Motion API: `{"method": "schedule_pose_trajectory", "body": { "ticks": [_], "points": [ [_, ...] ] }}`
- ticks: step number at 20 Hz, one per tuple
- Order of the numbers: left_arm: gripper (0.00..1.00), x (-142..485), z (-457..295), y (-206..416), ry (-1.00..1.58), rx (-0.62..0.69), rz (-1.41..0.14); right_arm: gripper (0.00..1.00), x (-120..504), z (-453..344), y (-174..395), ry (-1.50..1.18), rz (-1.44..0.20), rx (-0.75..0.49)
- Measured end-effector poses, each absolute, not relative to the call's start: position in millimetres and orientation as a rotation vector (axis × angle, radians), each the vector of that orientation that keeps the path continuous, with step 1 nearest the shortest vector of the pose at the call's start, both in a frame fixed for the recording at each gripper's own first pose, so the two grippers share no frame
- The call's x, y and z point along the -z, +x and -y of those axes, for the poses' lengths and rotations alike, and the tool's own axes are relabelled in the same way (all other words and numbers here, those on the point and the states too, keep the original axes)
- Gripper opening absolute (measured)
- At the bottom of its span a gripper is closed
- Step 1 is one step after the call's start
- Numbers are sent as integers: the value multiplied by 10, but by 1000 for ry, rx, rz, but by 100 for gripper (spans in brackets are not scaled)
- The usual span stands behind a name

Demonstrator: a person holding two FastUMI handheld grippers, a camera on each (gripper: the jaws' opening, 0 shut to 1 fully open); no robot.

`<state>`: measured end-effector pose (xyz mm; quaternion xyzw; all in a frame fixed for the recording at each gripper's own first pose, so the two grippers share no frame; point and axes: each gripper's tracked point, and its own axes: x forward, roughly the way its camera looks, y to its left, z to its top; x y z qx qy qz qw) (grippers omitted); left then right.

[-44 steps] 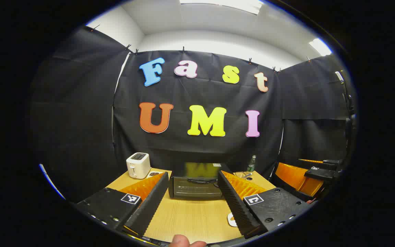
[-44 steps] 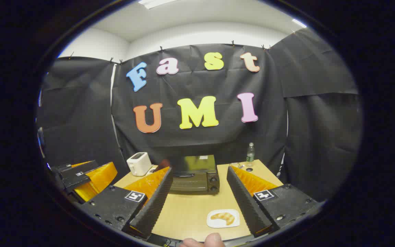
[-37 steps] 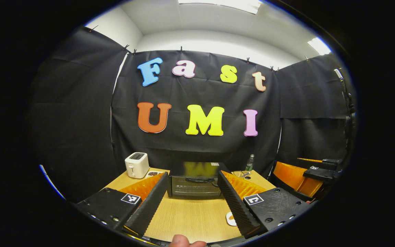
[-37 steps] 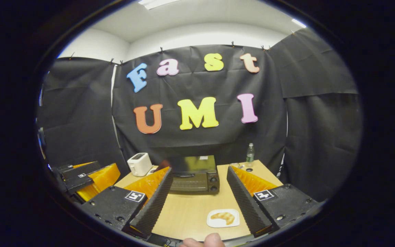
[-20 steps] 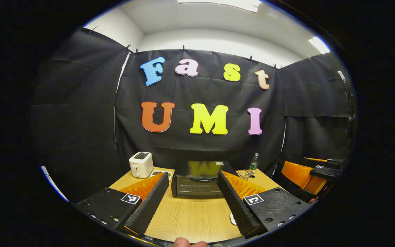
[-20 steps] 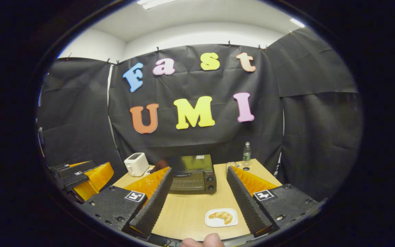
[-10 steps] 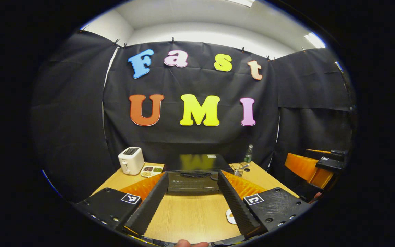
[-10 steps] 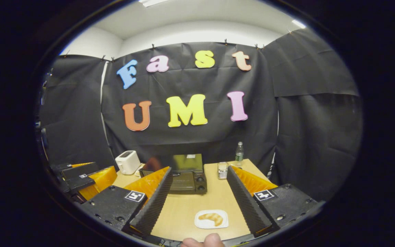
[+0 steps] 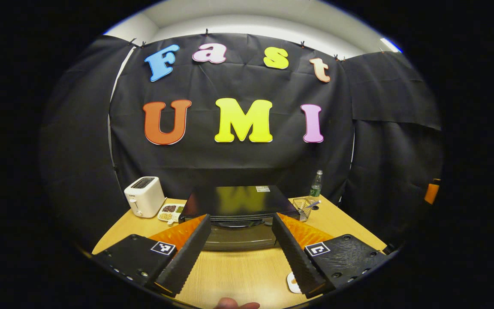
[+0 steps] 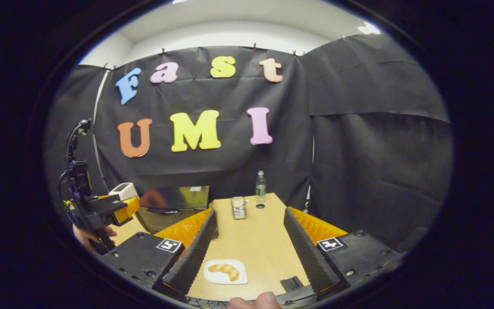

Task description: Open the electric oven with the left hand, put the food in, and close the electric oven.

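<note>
- Black cloth wall (image 9: 238,163) hangs round the booth, clipped along its top edge.
- Above it, a white wall (image 10: 230,38) meets a white ceiling (image 9: 251,10).
- A ceiling light (image 10: 369,29) glows at the upper right in the right gripper view.
- A light wooden surface (image 10: 255,240) stands against the cloth.

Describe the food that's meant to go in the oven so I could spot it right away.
Start at the wooden table and look to its near edge, close to the right gripper. There a small white plate holds a golden, curved croissant, the one pastry among boxy appliances and a bottle.
</note>
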<state>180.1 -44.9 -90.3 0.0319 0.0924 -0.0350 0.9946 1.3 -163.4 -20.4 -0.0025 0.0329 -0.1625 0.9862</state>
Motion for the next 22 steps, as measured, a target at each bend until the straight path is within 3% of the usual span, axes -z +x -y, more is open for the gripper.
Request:
{"method": "schedule_pose_trajectory", "body": {
  "ticks": [7, 17, 18, 19, 22],
  "points": [
    [95, 1417, 425, 2682, 118, 31, -261, 98, 421, 1923, 125, 35, -141, 383],
    [94, 1877, 310, 3179, 98, -20, -349, 98, 598, 2027, 319, 33, -210, 373],
    [84, 1891, 302, 3211, 92, -21, -352, 98, 615, 2024, 334, 40, -216, 369],
    [95, 1904, 298, 3244, 89, -17, -347, 99, 629, 2015, 341, 45, -220, 367],
    [97, 1938, 303, 3191, 80, -9, -348, 99, 660, 1996, 348, 58, -224, 369]
  ]
}}
